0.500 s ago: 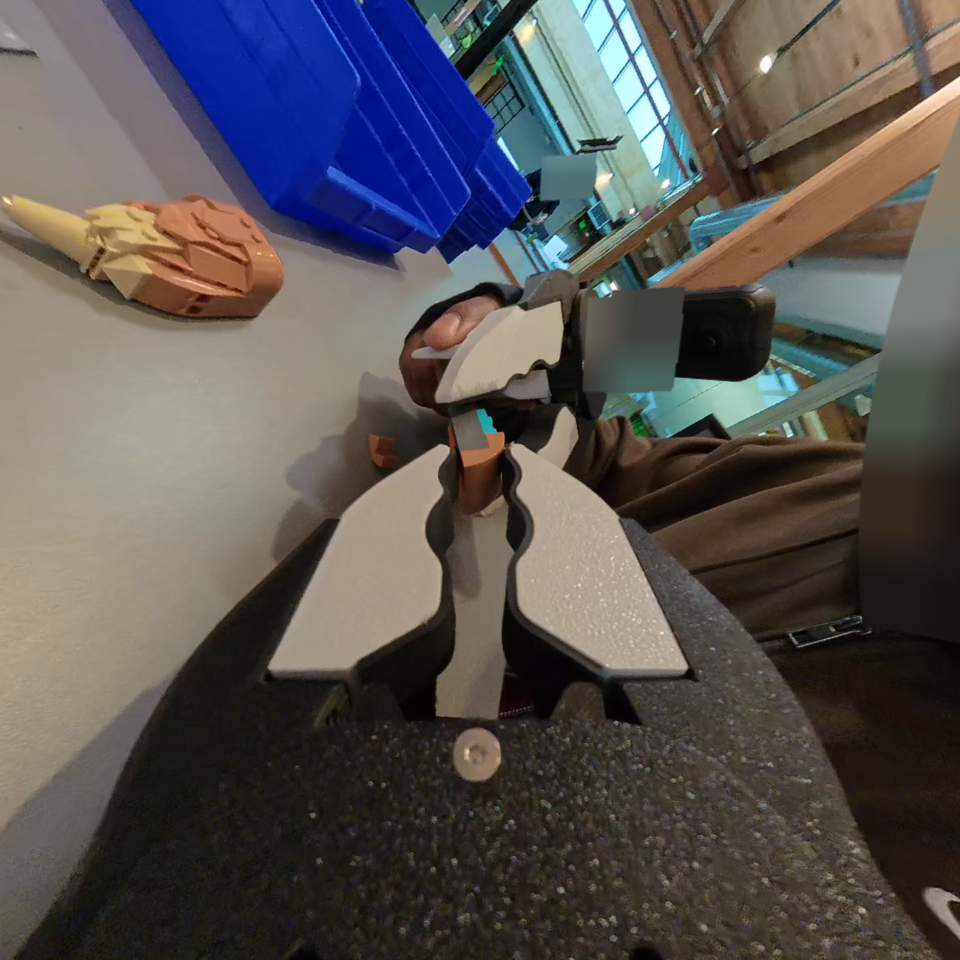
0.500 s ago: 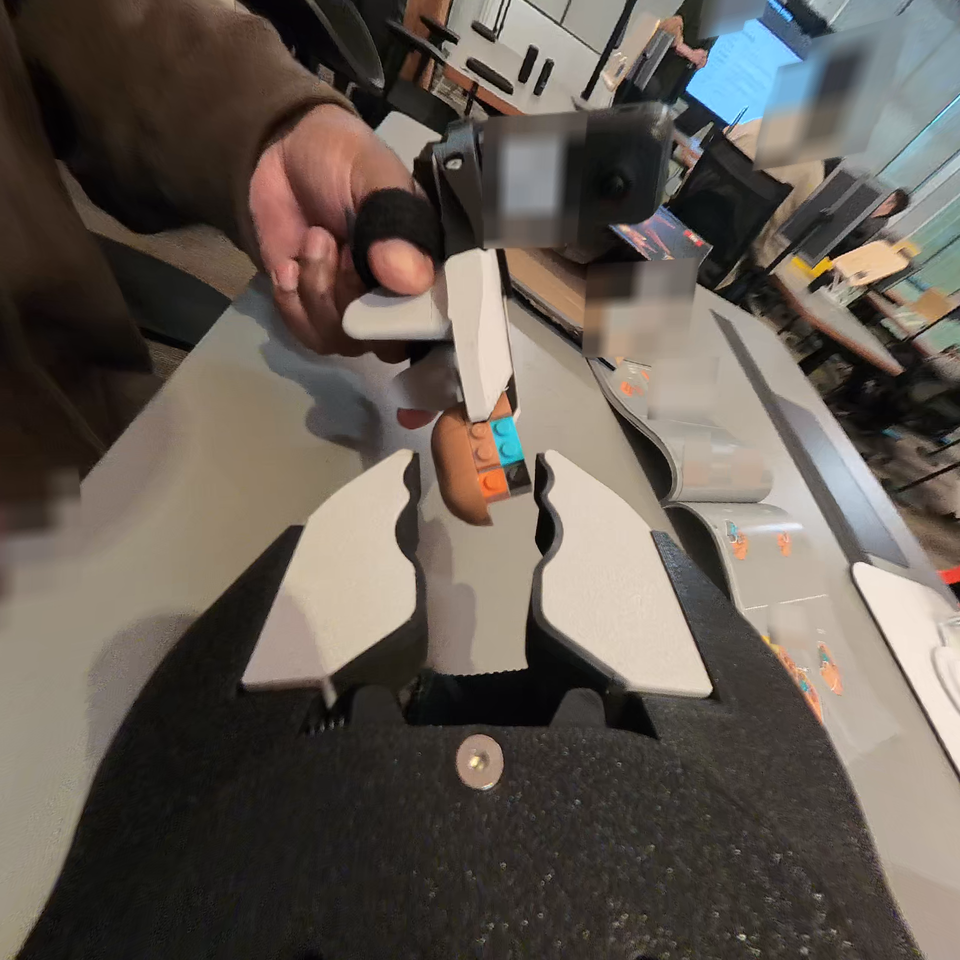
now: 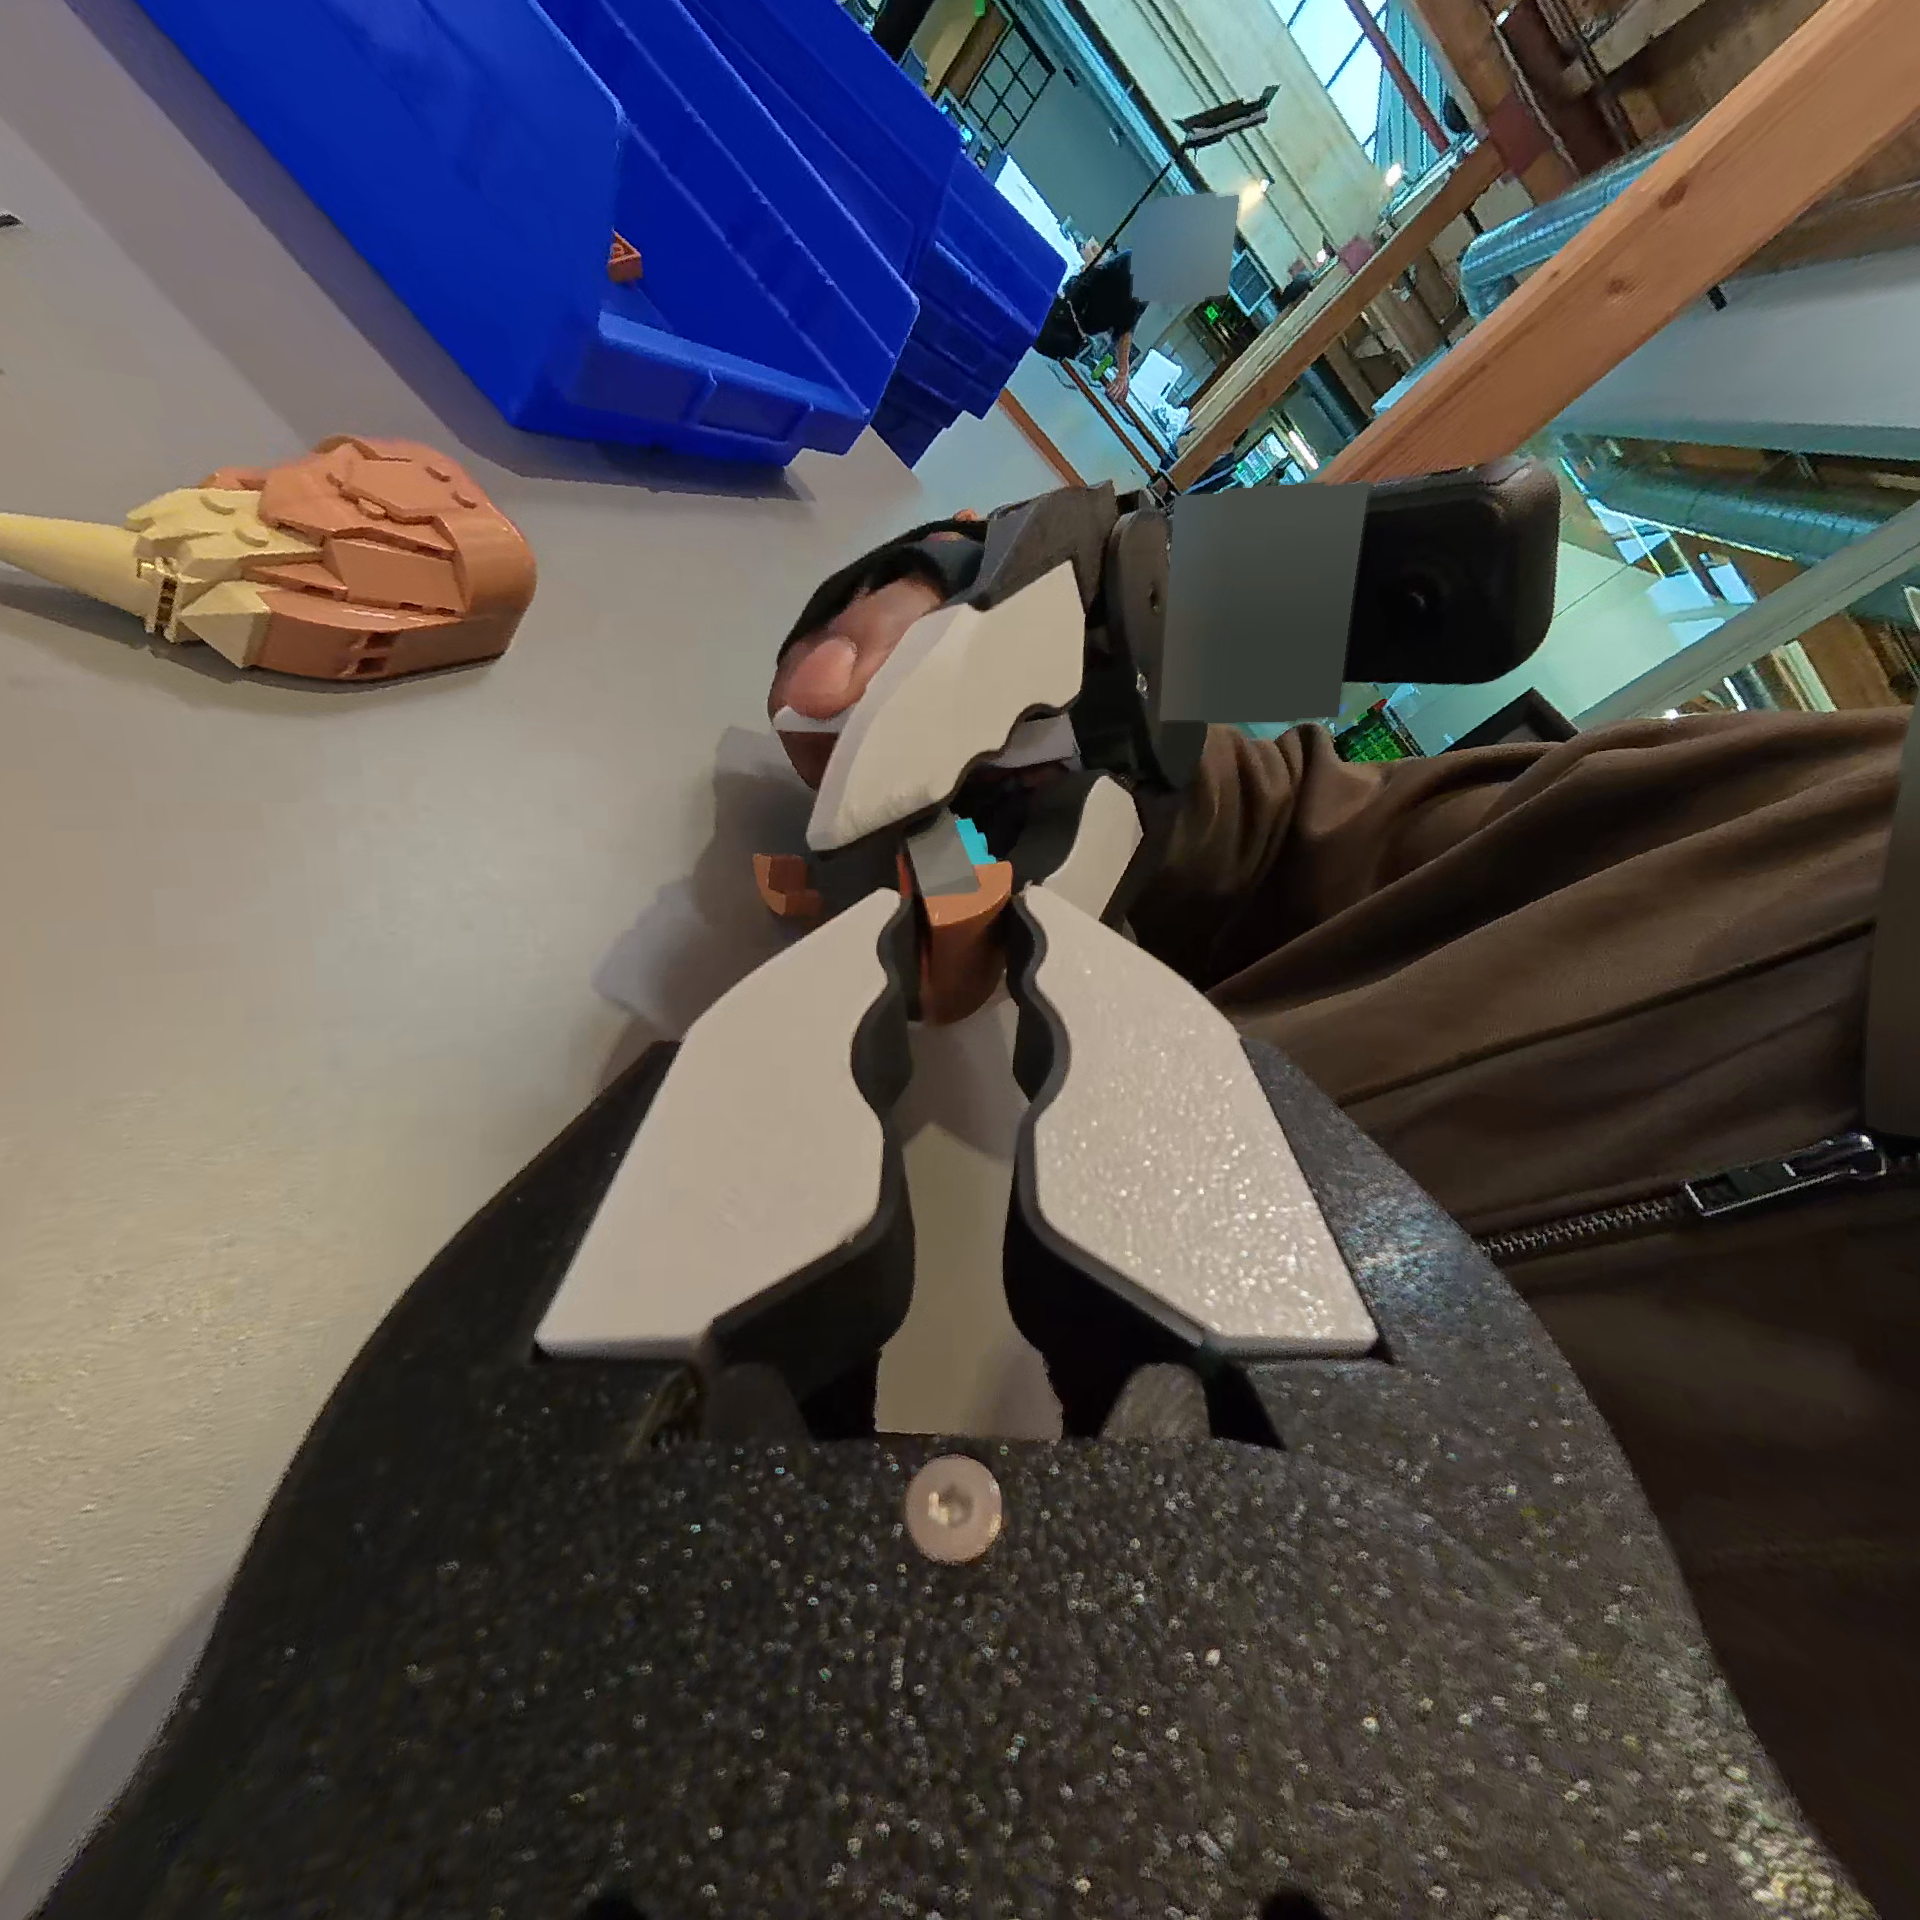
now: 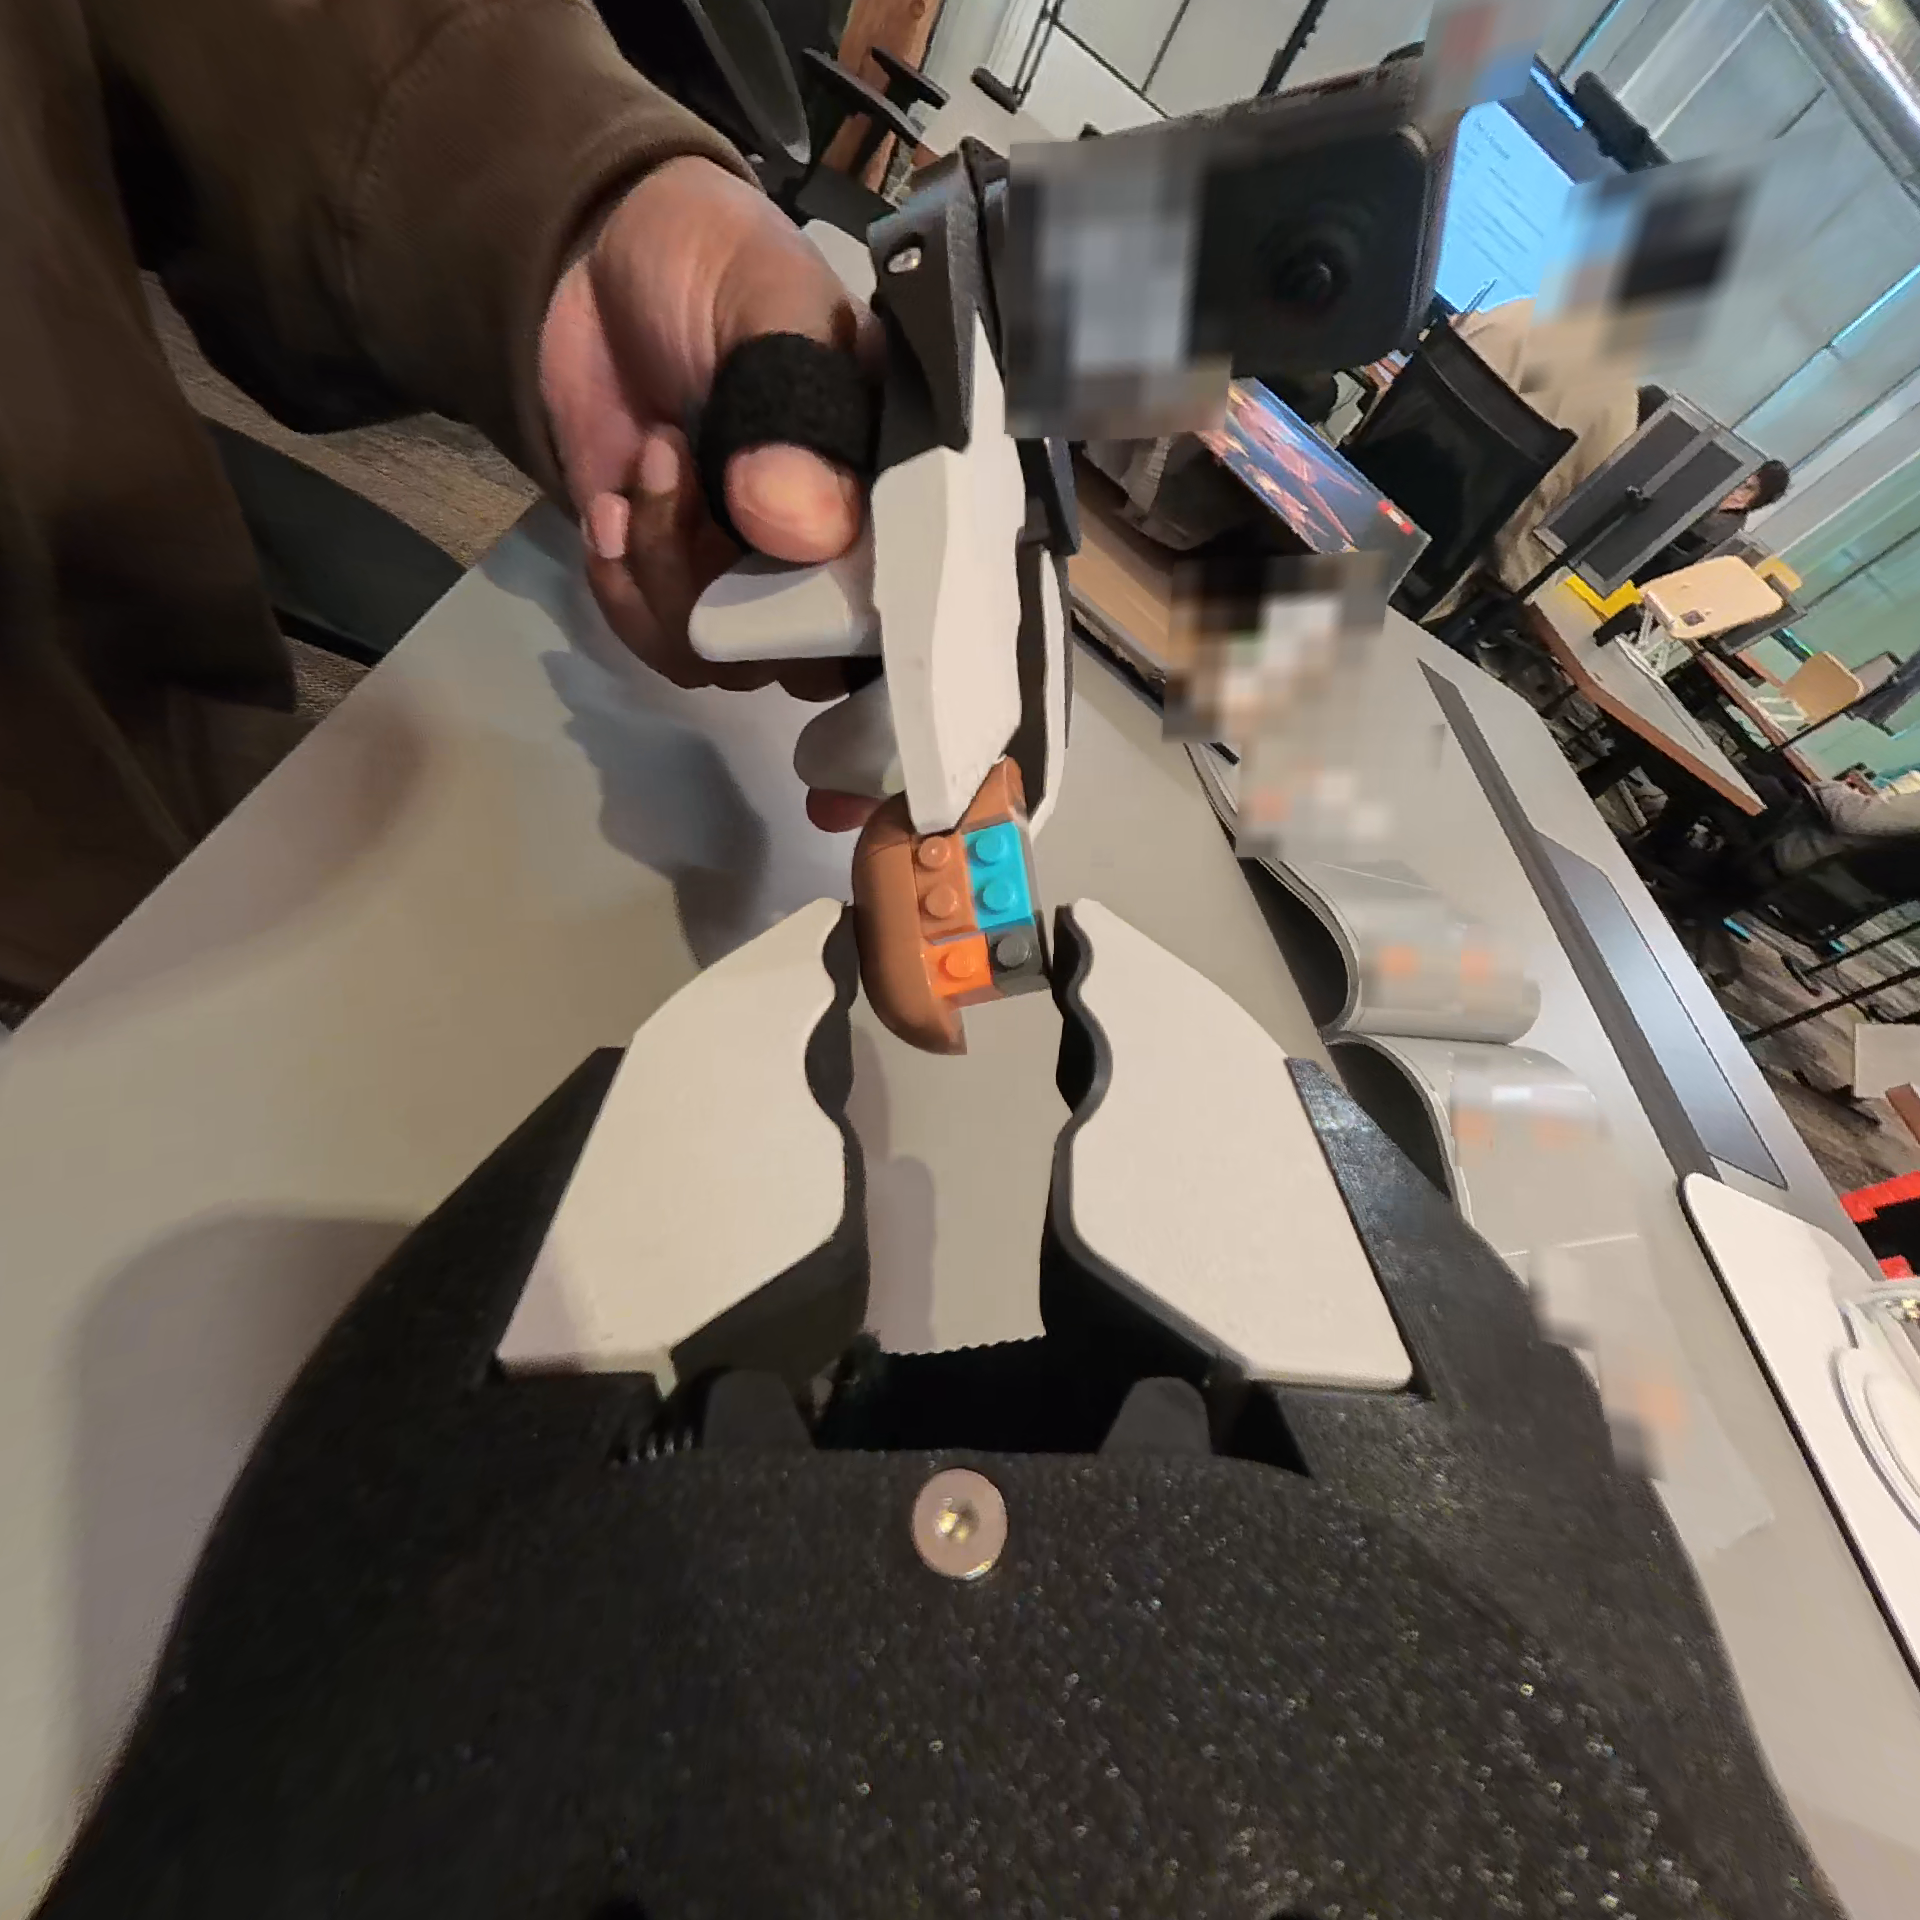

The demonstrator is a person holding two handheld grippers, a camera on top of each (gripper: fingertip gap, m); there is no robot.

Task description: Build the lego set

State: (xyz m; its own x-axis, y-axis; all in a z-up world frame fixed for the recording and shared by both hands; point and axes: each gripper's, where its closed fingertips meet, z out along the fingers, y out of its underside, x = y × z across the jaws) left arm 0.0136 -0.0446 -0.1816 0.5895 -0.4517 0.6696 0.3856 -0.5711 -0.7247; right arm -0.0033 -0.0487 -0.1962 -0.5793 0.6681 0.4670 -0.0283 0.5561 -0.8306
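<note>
A small lego assembly (image 4: 951,925), a rounded brown piece with brown, teal, orange and dark grey bricks on it, is held above the grey table (image 4: 312,935). My left gripper (image 3: 956,904) is shut on its brown end (image 3: 956,956). In the right wrist view the left gripper (image 4: 987,805) comes down from above. My right gripper (image 4: 951,920) is open. Its fingertips (image 4: 810,956) flank the assembly closely with a thin gap on the left side. In the left wrist view the right gripper (image 3: 951,868) faces me. A larger brown and tan lego build (image 3: 312,571) lies on the table.
Blue bins (image 3: 623,208) stand at the table's back, one with a small orange brick (image 3: 623,260). A loose brown piece (image 3: 784,883) lies on the table under the grippers. An open instruction booklet (image 4: 1455,987) and a white tray (image 4: 1818,1351) lie to the right. The tips of both grippers are at nearly the same place.
My right gripper's fingers have narrowed around the assembly. The left gripper still holds it in about the same place.
</note>
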